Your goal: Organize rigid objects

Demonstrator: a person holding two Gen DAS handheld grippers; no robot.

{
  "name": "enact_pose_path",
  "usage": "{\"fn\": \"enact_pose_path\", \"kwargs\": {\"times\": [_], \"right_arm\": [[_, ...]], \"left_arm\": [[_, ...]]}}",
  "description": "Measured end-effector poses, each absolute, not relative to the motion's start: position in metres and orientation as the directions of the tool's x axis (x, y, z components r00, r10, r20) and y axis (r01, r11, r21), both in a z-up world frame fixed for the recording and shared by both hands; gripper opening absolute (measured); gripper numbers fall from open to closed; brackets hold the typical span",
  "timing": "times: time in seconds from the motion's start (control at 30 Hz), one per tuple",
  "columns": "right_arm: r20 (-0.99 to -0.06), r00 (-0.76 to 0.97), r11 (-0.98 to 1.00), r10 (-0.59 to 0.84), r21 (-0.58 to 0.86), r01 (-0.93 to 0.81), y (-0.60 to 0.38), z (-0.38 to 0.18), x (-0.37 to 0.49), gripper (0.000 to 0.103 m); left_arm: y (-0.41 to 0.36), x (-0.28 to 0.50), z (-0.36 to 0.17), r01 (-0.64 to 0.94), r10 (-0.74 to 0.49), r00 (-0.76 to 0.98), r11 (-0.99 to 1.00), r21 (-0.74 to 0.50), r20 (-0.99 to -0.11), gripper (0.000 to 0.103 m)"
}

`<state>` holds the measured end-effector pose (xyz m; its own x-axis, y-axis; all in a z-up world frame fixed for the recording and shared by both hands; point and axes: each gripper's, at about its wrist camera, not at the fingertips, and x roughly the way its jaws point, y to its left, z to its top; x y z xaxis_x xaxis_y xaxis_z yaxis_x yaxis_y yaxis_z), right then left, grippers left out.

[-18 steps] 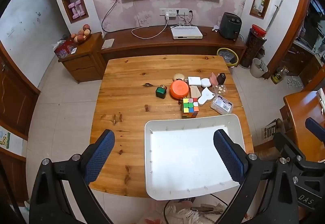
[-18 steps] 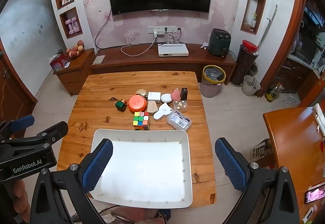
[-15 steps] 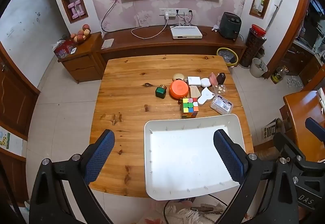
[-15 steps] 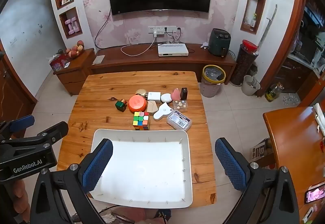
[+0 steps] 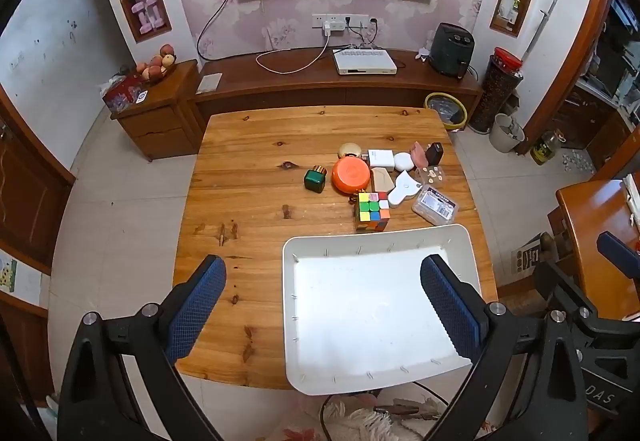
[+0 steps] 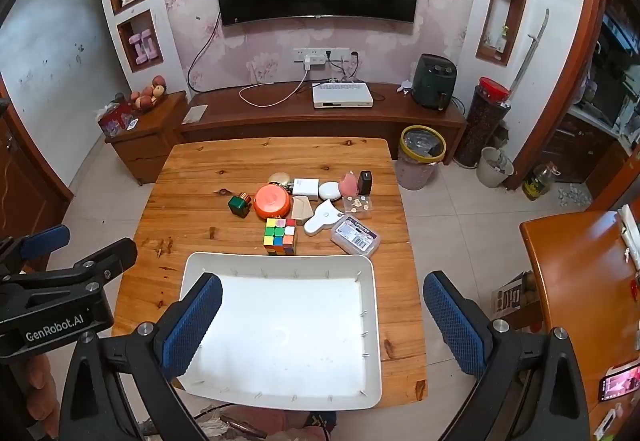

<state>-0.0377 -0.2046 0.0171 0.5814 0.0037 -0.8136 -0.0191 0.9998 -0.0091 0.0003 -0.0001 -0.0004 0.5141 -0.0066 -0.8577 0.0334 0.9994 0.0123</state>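
Note:
An empty white tray (image 5: 376, 241) (image 6: 280, 261) lies at the near edge of the wooden table (image 5: 256, 161) (image 6: 192, 193). Beyond it sit several small objects: a Rubik's cube (image 5: 373, 211) (image 6: 280, 235), an orange round lid (image 5: 351, 175) (image 6: 272, 200), a green box (image 5: 315, 178) (image 6: 239, 205), a clear plastic case (image 5: 435, 204) (image 6: 355, 235), and white, pink and black items. My left gripper (image 5: 323, 307) and my right gripper (image 6: 323, 315) are both open and empty, held high above the tray.
A TV cabinet (image 6: 320, 121) with a white box stands behind the table. A bin (image 6: 422, 157) stands at the table's far right corner. A second wooden table (image 6: 580, 281) is at the right. The left gripper's body shows in the right wrist view (image 6: 52, 293).

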Motion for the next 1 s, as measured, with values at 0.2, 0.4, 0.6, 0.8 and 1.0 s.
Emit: {"fn": "enact_pose_path", "kwargs": {"times": [0.2, 0.4, 0.6, 0.8, 1.0], "right_arm": [[-0.816, 0.578, 1.000, 0.004, -0.009, -0.020, -0.203, 0.015, -0.038, 0.101], [-0.817, 0.576, 1.000, 0.002, -0.011, -0.020, -0.200, 0.015, -0.038, 0.101], [-0.819, 0.574, 1.000, 0.005, -0.010, -0.023, -0.198, 0.013, -0.039, 0.101], [-0.819, 0.573, 1.000, 0.006, -0.011, -0.025, -0.195, 0.003, -0.042, 0.101], [-0.821, 0.571, 1.000, 0.007, -0.011, -0.028, -0.186, -0.007, -0.048, 0.101]], "left_arm": [[0.000, 0.000, 0.000, 0.033, -0.010, 0.514, 0.999, 0.008, -0.858, 0.098], [0.000, 0.000, 0.000, 0.032, -0.012, 0.512, 0.999, 0.006, -0.859, 0.098], [0.000, 0.000, 0.000, 0.032, -0.013, 0.510, 0.999, 0.003, -0.860, 0.098], [-0.002, -0.002, -0.002, 0.031, -0.014, 0.509, 1.000, 0.002, -0.861, 0.098], [-0.003, -0.003, -0.004, 0.031, -0.015, 0.508, 1.000, 0.001, -0.861, 0.098]]}}
